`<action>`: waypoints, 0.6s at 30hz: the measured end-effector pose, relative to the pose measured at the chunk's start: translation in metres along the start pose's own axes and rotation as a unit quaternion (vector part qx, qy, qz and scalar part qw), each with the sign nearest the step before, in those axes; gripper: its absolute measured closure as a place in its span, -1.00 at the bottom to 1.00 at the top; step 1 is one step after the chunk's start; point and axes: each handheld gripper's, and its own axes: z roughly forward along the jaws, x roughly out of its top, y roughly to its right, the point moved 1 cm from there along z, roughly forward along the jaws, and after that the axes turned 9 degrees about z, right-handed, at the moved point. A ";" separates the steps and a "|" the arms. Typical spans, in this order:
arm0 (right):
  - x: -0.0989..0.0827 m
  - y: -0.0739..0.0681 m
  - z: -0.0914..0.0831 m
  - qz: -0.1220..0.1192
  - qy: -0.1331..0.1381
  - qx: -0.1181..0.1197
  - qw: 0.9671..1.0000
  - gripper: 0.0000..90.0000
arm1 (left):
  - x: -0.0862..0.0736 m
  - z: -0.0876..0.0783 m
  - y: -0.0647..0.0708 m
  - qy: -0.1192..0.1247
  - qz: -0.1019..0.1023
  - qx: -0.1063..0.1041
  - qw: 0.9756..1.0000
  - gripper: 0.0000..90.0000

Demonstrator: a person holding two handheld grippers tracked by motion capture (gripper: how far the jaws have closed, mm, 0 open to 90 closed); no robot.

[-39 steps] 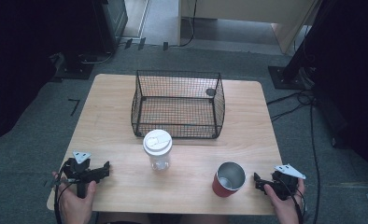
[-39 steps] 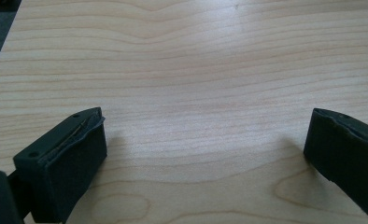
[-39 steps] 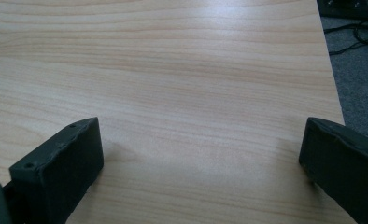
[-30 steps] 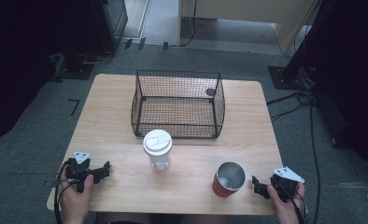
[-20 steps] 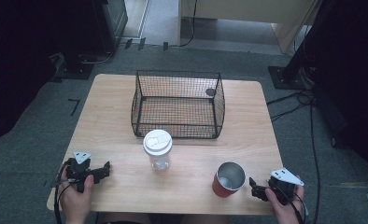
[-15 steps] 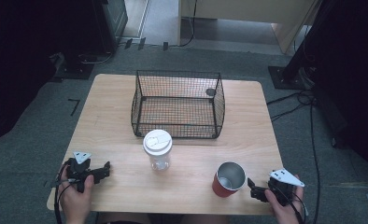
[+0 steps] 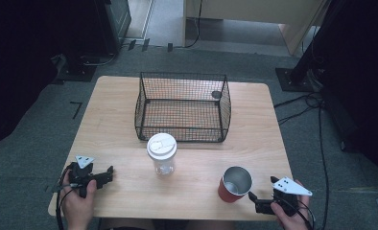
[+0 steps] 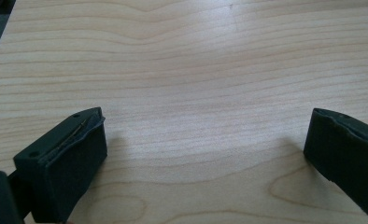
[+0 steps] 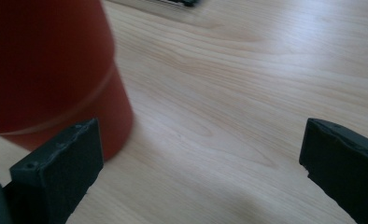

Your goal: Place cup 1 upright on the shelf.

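The right tool (image 7: 252,197), jaws spread wide and empty, sits at the counter's near-right corner just right of the upright red cup (image 7: 235,184), nearer than the left tool (image 7: 109,169).

Left gripper (image 7: 109,171), right gripper (image 7: 252,198): jaws wide apart.
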 end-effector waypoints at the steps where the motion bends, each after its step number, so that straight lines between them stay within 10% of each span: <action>1: 0.000 -0.002 -0.001 -0.004 0.000 0.008 1.000 -1.00 | 0.000 0.000 0.000 0.000 0.000 0.000 1.000 -1.00; 18: 0.003 -0.029 0.000 -0.061 -0.005 0.091 0.994 -0.98 | 0.000 0.000 0.000 0.000 0.000 0.000 1.000 -1.00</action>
